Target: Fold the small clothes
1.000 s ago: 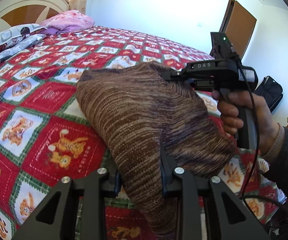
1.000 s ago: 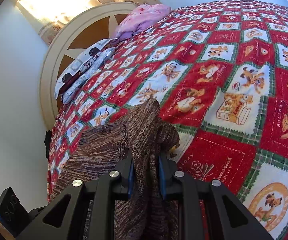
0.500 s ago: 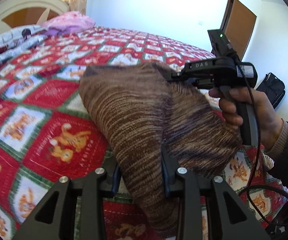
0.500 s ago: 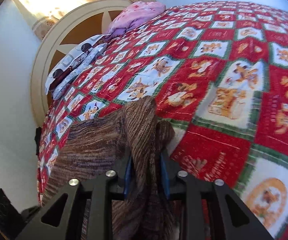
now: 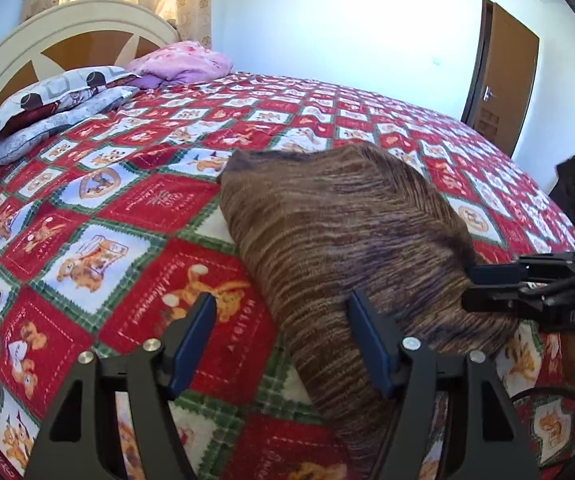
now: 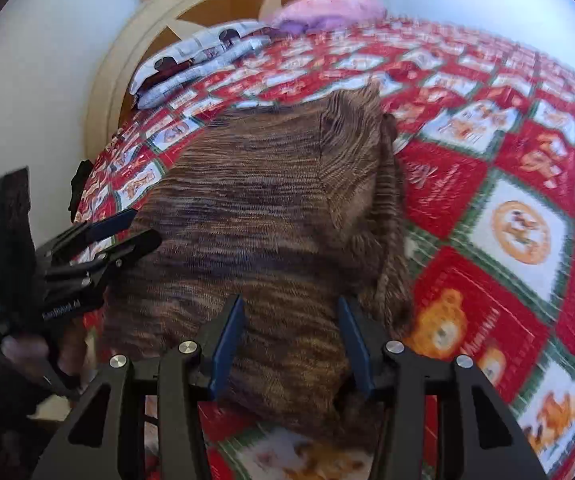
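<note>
On bedspread (image 5: 135, 216): brown knit garment (image 5: 347, 232) beneath left hand-held gripper (image 5: 281, 316), jaws opening.

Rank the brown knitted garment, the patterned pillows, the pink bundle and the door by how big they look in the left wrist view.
1. brown knitted garment, though nearest the camera
2. patterned pillows
3. door
4. pink bundle

The door and the pink bundle look close in size, so that order is unsure.

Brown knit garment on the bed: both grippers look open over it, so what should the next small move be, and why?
Probably draw both grippers back clear of the brown knit garment. The left gripper and right gripper are opening with no pad pressing the cloth, and it lies folded over on the bedspread. Only then can the next fold edge be picked.
</note>
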`<state>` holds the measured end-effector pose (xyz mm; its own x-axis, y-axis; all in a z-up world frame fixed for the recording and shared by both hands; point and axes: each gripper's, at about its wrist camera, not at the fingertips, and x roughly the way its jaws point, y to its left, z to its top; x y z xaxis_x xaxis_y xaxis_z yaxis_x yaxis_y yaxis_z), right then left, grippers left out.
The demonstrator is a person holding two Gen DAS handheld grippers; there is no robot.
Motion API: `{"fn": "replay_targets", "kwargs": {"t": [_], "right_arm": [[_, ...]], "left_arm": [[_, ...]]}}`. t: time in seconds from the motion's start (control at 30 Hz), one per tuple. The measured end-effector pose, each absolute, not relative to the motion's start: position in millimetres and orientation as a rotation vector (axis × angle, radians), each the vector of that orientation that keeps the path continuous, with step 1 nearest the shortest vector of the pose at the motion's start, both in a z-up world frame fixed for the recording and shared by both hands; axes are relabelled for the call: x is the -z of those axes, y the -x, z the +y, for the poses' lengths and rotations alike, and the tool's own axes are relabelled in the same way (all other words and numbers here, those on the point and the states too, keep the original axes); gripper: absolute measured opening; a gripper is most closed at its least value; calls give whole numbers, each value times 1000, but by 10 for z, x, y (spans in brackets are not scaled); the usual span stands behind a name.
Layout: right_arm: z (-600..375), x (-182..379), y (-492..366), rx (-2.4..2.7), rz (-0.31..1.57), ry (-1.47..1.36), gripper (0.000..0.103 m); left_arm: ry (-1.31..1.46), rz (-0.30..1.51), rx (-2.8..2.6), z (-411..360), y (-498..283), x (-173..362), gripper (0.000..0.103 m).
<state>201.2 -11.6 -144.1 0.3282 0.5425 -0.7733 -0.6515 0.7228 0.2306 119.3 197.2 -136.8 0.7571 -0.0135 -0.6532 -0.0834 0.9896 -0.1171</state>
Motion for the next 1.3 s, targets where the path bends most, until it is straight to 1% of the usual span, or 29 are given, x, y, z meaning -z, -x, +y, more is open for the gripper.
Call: {"fn": "replay_targets", "kwargs": {"t": [0.17, 0.2, 0.27, 0.3, 0.33, 0.5, 0.57, 0.6, 0.63, 0.8, 1.3], "right_arm": [[-227, 1387, -1872, -681, 936, 155, 48], [-268, 1377, -1828, -644, 929, 162, 49], [-335, 1332, -1786, -583, 914, 159, 49], [-375, 1276, -1730, -571, 895, 142, 49], [-414, 1198, -1683, -567, 875, 125, 49], [-485, 914, -1412, -521, 765, 122, 51], [-481, 803, -1311, -512, 730, 123, 56], [-487, 762, -1280, -508, 716, 120, 61], [-489, 722, -1248, -502, 704, 117, 62], [-473, 590, -1136, -510, 674, 115, 62], [-528, 442, -1000, -502, 633, 84, 62]], "left_arm": [[69, 730, -34, 1749, -1095, 1281, 71], [49, 727, -42, 1716, -1057, 1245, 72], [20, 704, -52, 1685, -965, 1150, 76], [15, 691, -60, 1690, -933, 1101, 83], [16, 673, -68, 1692, -890, 1042, 86], [36, 606, -74, 1693, -784, 803, 86], [41, 592, -66, 1677, -758, 750, 86], [38, 587, -65, 1660, -750, 733, 86], [34, 581, -62, 1647, -740, 711, 86], [33, 565, -47, 1578, -695, 648, 86], [42, 549, -49, 1546, -645, 588, 86]]}}
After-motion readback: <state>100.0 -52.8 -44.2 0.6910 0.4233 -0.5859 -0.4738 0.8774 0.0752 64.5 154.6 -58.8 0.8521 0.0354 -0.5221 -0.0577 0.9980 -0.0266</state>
